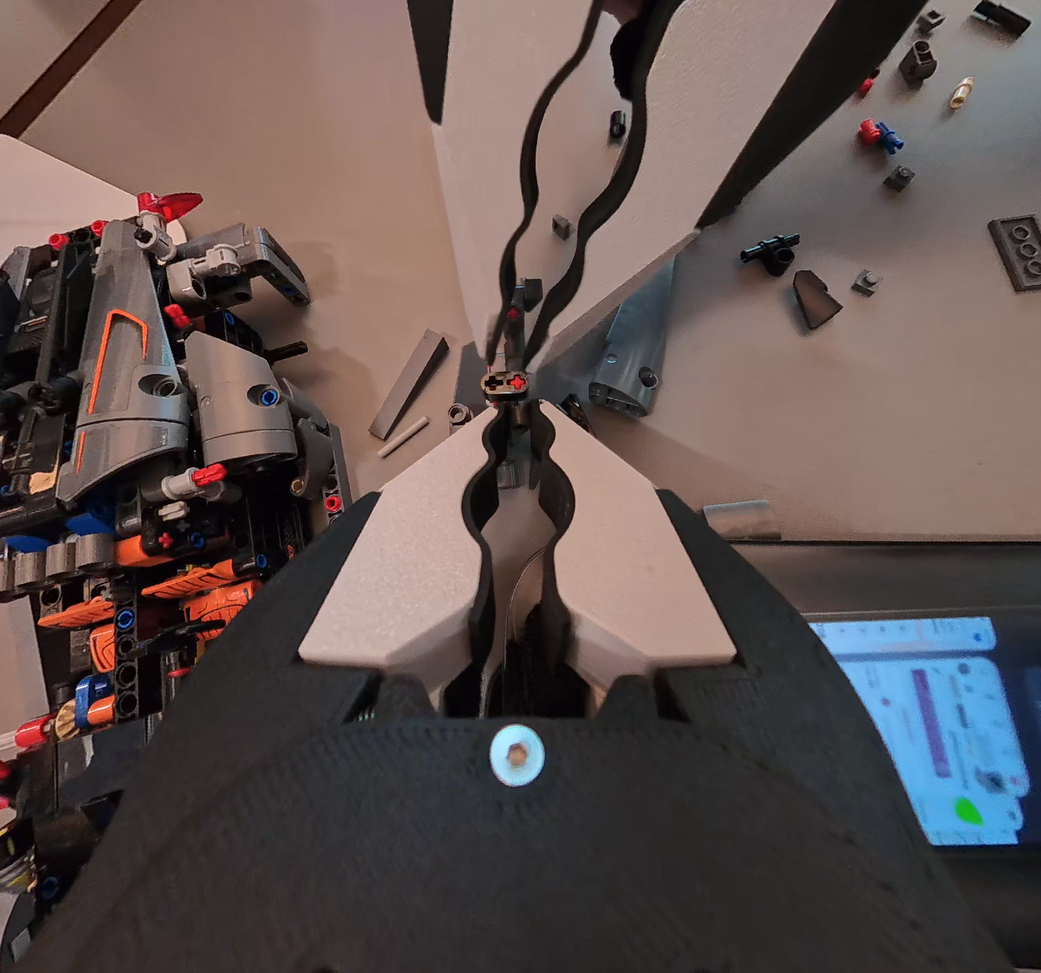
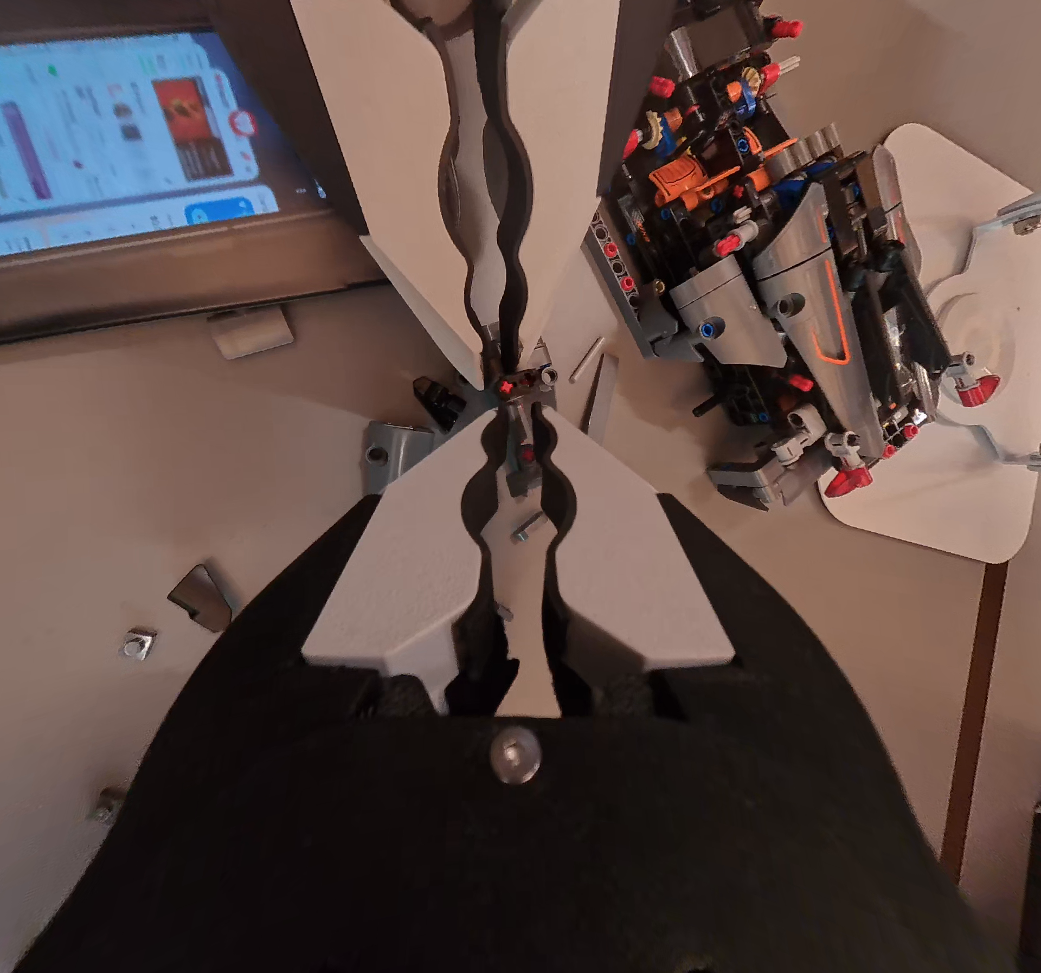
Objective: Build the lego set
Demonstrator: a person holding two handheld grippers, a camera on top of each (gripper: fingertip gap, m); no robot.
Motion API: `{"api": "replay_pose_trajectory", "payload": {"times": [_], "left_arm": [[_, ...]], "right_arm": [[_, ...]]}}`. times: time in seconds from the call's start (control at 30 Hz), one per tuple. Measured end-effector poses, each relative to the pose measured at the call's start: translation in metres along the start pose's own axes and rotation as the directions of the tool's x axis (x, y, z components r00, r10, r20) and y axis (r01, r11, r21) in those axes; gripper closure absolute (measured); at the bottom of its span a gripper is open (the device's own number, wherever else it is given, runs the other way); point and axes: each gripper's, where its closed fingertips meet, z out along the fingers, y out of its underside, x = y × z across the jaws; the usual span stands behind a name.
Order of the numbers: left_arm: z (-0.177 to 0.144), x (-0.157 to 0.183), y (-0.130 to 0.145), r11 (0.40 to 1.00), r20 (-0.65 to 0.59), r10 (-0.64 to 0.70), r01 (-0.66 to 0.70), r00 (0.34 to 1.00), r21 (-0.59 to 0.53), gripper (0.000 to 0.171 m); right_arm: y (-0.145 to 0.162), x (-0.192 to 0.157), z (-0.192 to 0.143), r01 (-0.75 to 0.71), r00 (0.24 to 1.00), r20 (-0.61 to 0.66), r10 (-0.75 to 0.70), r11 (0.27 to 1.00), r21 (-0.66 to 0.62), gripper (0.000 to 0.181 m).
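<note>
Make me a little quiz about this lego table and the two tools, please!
1. True or false: the big grey, black and orange lego model is held up in the air by a tool.
2. What small thing do the left tool and right tool pinch between them?
3. What glows near the table's edge: A a lamp, B a lit screen, C a candle?

Key: 1 false, it rests on the table. 2 a small dark lego connector with red cross pins. 3 B.

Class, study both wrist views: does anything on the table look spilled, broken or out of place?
Nothing stands out. Loose pieces lie scattered over the table, normal mid-build. The big model looks intact, and both grippers, left and right, meet tip to tip at a small assembly.
</note>
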Motion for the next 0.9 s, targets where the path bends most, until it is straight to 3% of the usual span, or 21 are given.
{"api": "replay_pose_trajectory", "payload": {"times": [0.43, 0.6, 0.9], "left_arm": [[-0.001, -0.001, 0.0, 1.0, 0.006, -0.002, 0.002, 1.0, 0.005, 0.166], [0.0, -0.001, 0.0, 1.0, 0.005, -0.001, 0.001, 1.0, 0.004, 0.166], [-0.001, -0.001, 0.001, 1.0, 0.0, -0.008, 0.008, 1.0, 0.001, 0.166]], "right_arm": [[-0.001, -0.001, 0.002, -0.025, 1.0, 0.017, 0.025, 0.999, 0.019, 0.181], [-0.008, 0.002, -0.001, -0.032, 0.999, 0.003, 0.032, 0.998, 0.052, 0.159], [-0.01, 0.0, 0.005, -0.05, 0.999, 0.022, 0.049, 0.996, 0.077, 0.168]]}}
